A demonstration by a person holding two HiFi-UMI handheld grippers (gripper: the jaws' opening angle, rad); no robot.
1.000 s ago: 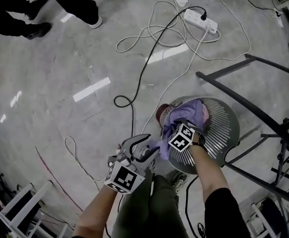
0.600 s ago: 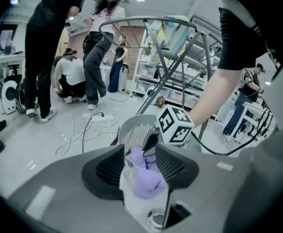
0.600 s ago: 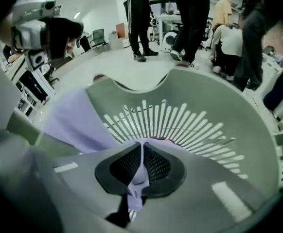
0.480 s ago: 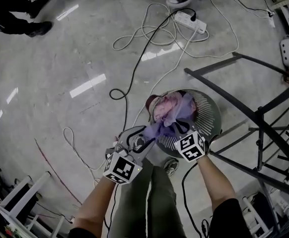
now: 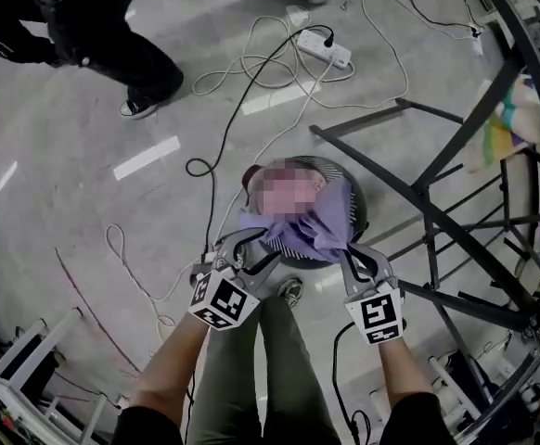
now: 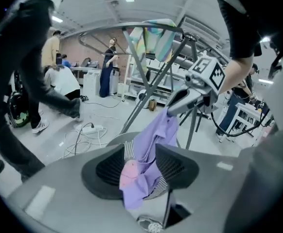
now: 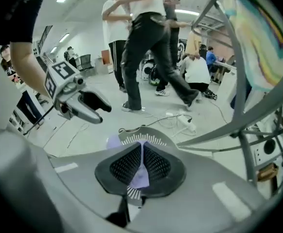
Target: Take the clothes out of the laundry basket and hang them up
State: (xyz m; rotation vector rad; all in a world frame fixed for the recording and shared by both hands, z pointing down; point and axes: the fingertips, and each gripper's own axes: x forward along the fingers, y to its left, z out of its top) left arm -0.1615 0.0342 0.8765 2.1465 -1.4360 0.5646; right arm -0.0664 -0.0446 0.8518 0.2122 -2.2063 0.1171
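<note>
A purple garment (image 5: 309, 226) hangs stretched between my two grippers above the round grey slatted laundry basket (image 5: 357, 213) on the floor. My left gripper (image 5: 247, 247) is shut on a bunched end of it; in the left gripper view the purple cloth (image 6: 149, 144), with a pink patch, fills the gap between the pads (image 6: 178, 166). My right gripper (image 5: 358, 248) is shut on the other end, and a thin purple fold (image 7: 141, 174) shows between its closed pads. A mosaic patch hides what lies inside the basket. The black drying rack (image 5: 418, 188) stands to the right.
A pale multicoloured cloth (image 5: 504, 123) hangs on the rack's top rail. White cables and a power strip (image 5: 321, 47) lie on the floor beyond the basket. Dark-trousered legs (image 5: 112, 54) stand at the top left. A white frame (image 5: 19, 378) sits at the bottom left.
Both grippers have risen from the basket, the right one much more, and the purple garment has come up out of it. The rack now shows closer at the right.
</note>
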